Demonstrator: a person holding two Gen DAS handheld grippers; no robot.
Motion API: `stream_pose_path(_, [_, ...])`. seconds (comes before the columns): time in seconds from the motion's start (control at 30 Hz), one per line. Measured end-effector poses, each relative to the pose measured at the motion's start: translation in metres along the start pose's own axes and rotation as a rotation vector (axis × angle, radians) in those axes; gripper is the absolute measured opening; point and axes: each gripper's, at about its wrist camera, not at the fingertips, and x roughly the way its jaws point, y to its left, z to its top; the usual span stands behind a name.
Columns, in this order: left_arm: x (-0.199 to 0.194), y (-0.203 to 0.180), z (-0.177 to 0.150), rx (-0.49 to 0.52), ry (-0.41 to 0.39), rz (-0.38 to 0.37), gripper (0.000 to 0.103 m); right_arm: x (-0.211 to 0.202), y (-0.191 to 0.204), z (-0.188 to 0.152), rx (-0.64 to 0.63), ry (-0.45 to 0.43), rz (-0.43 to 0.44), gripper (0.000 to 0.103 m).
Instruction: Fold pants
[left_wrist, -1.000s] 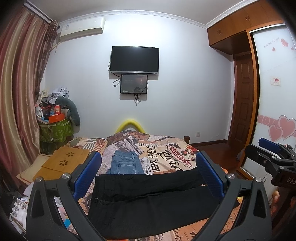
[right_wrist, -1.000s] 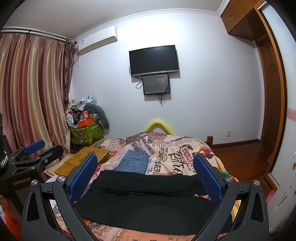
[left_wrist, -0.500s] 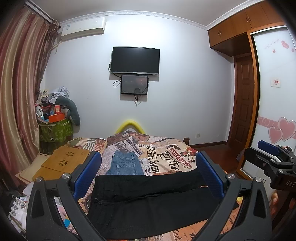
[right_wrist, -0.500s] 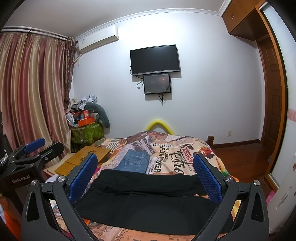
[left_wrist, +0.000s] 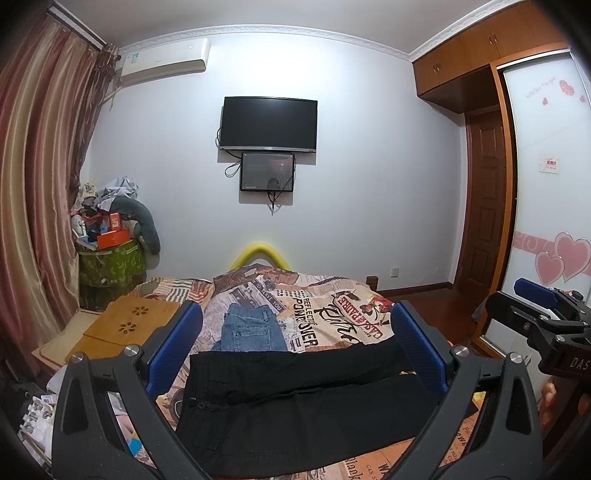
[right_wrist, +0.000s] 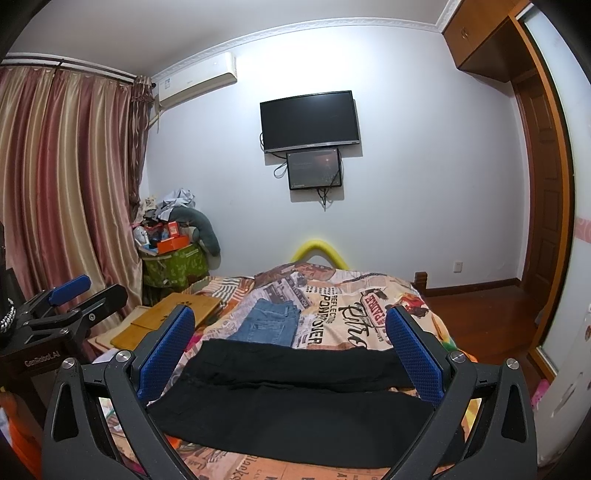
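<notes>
- A green fabric bin (left_wrist: 110, 264) is seen in the far left corner beside the striped curtain (left_wrist: 40, 177); it is heaped with an orange box (left_wrist: 112, 238), loose clothes and a grey bolster (left_wrist: 146, 225). The smaller items in it cannot be told apart.
- One pair of black pants (left_wrist: 295, 402) is laid flat across the near end of the bed (left_wrist: 332, 314), waistband to the left, legs running to the right, one leg beyond the other.
- One folded pair of blue jeans (left_wrist: 251, 328) is laid just beyond the black pants, on the printed bedspread.
- One bamboo lap tray (left_wrist: 125, 325) is set at the left edge of the bed.
- Two screens are mounted on the far wall: one television (left_wrist: 269, 123) and one smaller monitor (left_wrist: 267, 171) directly under it. One air conditioner (left_wrist: 164, 61) is fixed near the ceiling.
- Two tongs are counted. The left tongs (left_wrist: 293, 350) are held spread wide above the pants, touching nothing; the right tongs (right_wrist: 290, 354) are likewise held wide apart over the pants, with nothing between the blue pads.
- Each of the tongs is visible at the edge of the other's view.
- Compared with a second ago, almost nothing is changed: the pants and jeans are unmoved, and both tongs are kept at the same spread with only a slight drift of view.
</notes>
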Motion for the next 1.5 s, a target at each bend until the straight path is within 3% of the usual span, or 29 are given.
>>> stream_pose_path(0.57, [0.002, 0.001, -0.001, 0.003, 0.002, -0.004, 0.103, 0.003, -0.001, -0.001, 0.001, 0.009, 0.001, 0.103])
stream_pose_path(0.87, [0.030, 0.014, -0.007, -0.017, 0.050, 0.016, 0.103, 0.026, -0.008, -0.011, 0.010, 0.060, -0.016, 0.103])
stream_pose_path(1.1, [0.088, 0.049, -0.016, -0.051, 0.137, 0.069, 0.103, 0.062, -0.021, -0.023, -0.010, 0.124, -0.058, 0.103])
stream_pose_path(1.5, [0.222, 0.126, -0.059, -0.042, 0.370, 0.205, 0.103, 0.138, -0.060, -0.042, -0.023, 0.231, -0.131, 0.103])
